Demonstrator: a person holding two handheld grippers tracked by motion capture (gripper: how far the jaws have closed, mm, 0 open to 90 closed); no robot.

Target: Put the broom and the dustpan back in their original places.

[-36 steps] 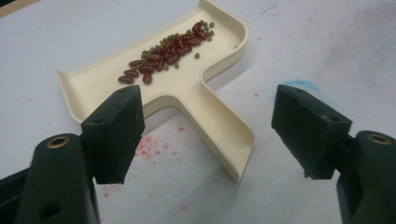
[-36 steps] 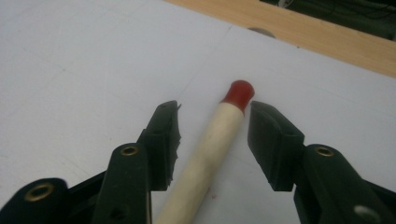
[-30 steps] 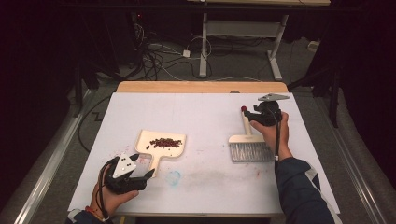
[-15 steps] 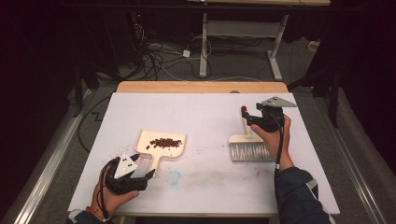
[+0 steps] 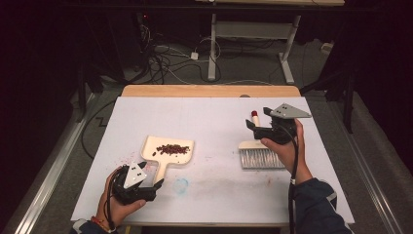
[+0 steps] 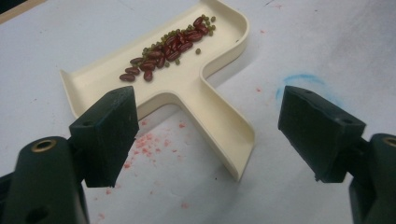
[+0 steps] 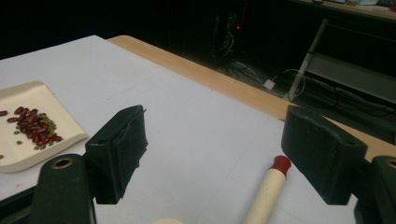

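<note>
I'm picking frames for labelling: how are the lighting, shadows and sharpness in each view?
High view: table evenly lit, room behind nearly black, picture soft. Left gripper view: dustpan and beans sharp, soft shadow beside the handle, near jaws slightly blurred. Right gripper view: dim, brush handle soft, background dark.

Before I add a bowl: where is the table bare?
Free: the white sheet between dustpan and brush, and the far strip by the wooden edge. Crowded: near-left corner, at the left tool and dustpan handle.
</note>
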